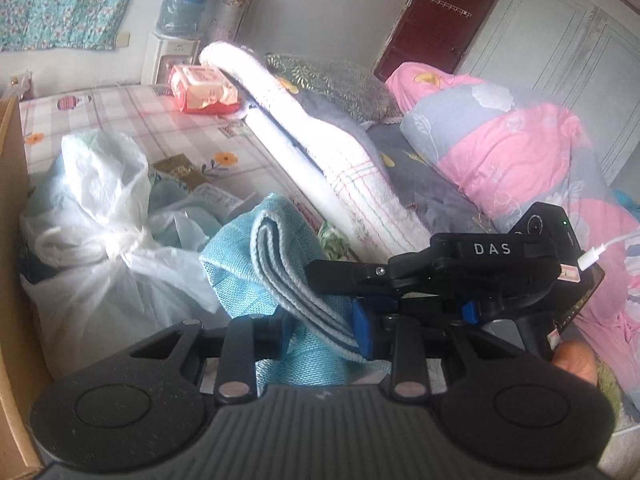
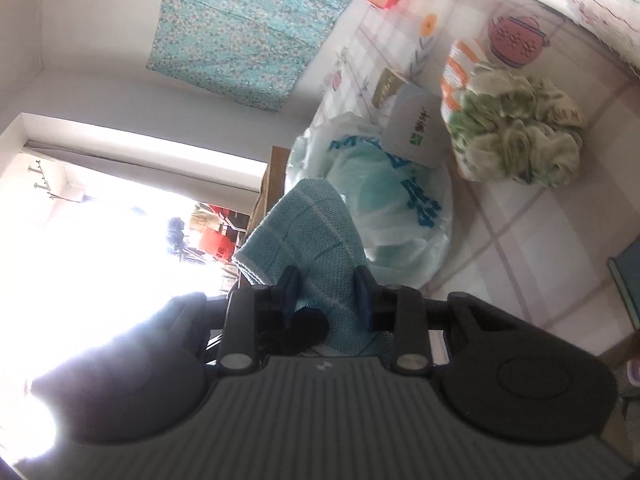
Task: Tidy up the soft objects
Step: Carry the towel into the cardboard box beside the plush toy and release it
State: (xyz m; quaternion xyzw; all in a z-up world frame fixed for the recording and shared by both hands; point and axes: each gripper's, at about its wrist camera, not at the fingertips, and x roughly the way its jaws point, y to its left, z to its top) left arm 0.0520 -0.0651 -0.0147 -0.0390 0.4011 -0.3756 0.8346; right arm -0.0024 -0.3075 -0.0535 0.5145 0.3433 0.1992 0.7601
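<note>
A folded light-blue towel (image 1: 256,276) sits clamped between both sets of jaws, left gripper (image 1: 324,328) and right gripper (image 2: 326,296) gripping together, white plastic bag (image 1: 92,216) just beyond.

water dispenser (image 1: 176,46) by wall | dark red door (image 1: 440,16) | cardboard box (image 1: 12,184) at left edge
</note>
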